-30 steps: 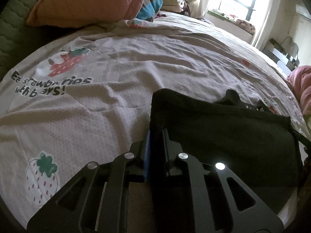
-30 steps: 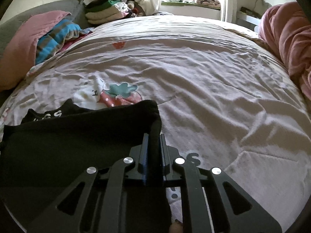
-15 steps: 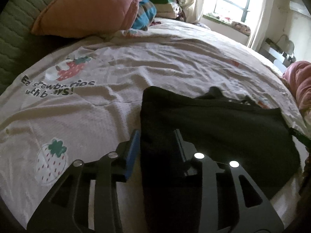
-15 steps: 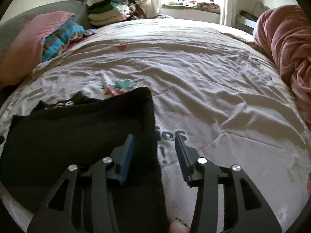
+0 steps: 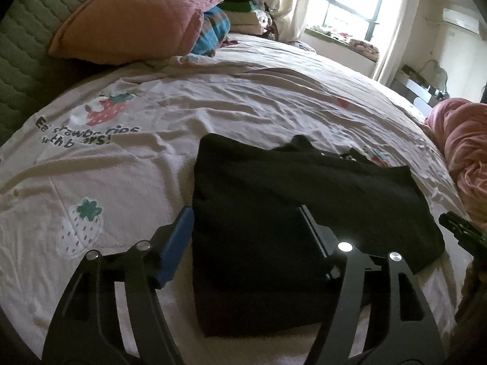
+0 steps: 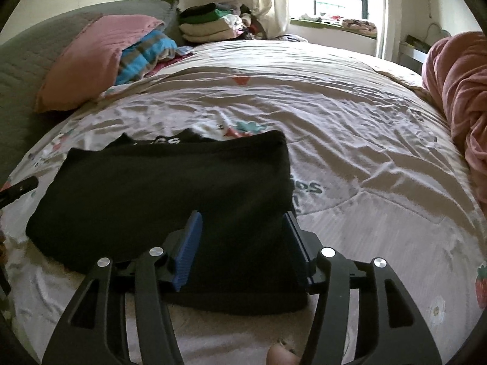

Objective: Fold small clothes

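Fingers (image 5: 179, 237) astride black garment (image 5: 304, 200)

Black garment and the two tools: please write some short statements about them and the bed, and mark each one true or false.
1. The left tool is open. True.
2. The right tool is shut on the black garment. False: it is open, holding nothing.
3. The black garment lies folded on the strawberry-print bedsheet. True.
4. The pink pillow rests on the garment. False: it lies apart, at the headboard.
5. A stack of folded clothes sits near the window. True.
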Tool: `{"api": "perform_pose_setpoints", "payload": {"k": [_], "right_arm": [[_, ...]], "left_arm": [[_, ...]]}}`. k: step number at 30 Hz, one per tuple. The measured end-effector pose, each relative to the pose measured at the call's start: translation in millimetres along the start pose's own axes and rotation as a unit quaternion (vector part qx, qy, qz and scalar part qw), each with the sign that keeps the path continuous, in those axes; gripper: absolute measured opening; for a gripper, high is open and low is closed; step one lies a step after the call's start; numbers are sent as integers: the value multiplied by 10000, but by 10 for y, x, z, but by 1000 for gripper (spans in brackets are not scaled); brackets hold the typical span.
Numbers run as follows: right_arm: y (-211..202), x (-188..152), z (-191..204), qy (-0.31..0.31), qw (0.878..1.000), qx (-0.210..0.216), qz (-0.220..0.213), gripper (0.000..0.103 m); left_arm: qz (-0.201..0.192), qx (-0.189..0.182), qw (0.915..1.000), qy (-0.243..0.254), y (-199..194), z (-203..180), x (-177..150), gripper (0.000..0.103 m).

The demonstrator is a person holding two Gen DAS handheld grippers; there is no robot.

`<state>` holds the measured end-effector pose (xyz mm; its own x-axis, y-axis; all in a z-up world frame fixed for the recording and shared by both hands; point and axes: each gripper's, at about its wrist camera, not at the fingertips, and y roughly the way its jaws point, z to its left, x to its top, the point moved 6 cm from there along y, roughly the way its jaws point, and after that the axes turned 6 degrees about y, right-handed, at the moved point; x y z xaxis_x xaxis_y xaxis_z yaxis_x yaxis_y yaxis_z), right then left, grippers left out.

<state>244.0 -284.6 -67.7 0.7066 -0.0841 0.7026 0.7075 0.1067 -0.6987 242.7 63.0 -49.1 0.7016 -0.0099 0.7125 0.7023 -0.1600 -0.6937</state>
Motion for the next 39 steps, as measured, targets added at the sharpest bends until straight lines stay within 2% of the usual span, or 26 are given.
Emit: {"api": "perform_pose_setpoints", "payload": {"k": [6,13,20,23,27,33,39], "right_arm": [[-65,-149,75,-160,9998,99,116,54],[-69,-266,159,-310,9991,166,239,54],[-49,-255,249,-321,9989,228,251,54],[-13,-265,266,-327,9988,211,308,64],[58,-317,218,-293,9984,100,471,64],[179,-510,72,-114,9960,79,882,64],[163,-631,40,-106,9957,50,919,64]], "left_arm": [[106,-171,9998,-15,-25,-86,-124,63],[274,-223,9994,33,-2,-192,-311,67],[295,-184,9990,286,-13,-271,-452,68],[382,-219,9987,255,0,-256,-505,68],[563,-220,9979,218,57,-229,-574,68],[614,-179,9976,269,56,-246,-617,68],[571,-175,9979,236,38,-246,-630,68]]}}
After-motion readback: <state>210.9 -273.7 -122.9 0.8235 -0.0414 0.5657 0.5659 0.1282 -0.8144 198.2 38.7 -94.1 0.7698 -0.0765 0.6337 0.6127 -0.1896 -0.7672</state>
